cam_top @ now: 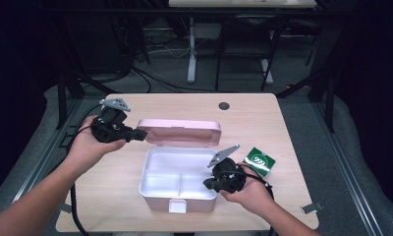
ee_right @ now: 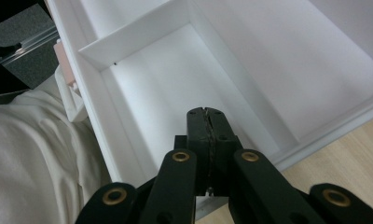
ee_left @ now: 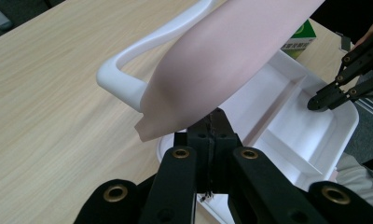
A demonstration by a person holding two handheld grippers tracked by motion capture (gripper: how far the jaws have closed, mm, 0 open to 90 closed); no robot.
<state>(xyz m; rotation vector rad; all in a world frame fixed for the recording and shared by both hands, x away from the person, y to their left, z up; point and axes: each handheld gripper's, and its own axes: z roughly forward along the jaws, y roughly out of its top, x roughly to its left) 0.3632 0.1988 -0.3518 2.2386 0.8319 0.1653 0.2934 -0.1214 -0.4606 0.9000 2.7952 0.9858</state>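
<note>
A pink box (cam_top: 177, 200) stands in the middle of the table with its lid (cam_top: 180, 130) raised. Inside is a white tray (cam_top: 172, 160) with a long back section and two front compartments, all empty. My left gripper (cam_top: 138, 134) is shut on the lid's left edge. In the left gripper view the pink lid (ee_left: 222, 60) covers the tips of the left gripper (ee_left: 216, 122), and the lid's white handle (ee_left: 128, 60) curves behind. My right gripper (cam_top: 208, 184) hovers over the tray's front right compartment. In its own view the right gripper (ee_right: 206, 114) is shut and holds nothing above the tray's floor (ee_right: 166, 93).
A small green carton (cam_top: 260, 161) lies on the table just right of the box, beside my right hand. A round cable hole (cam_top: 224, 105) sits near the table's far edge. A pink latch (cam_top: 177, 205) juts from the box's front. Bare wood lies left of the box.
</note>
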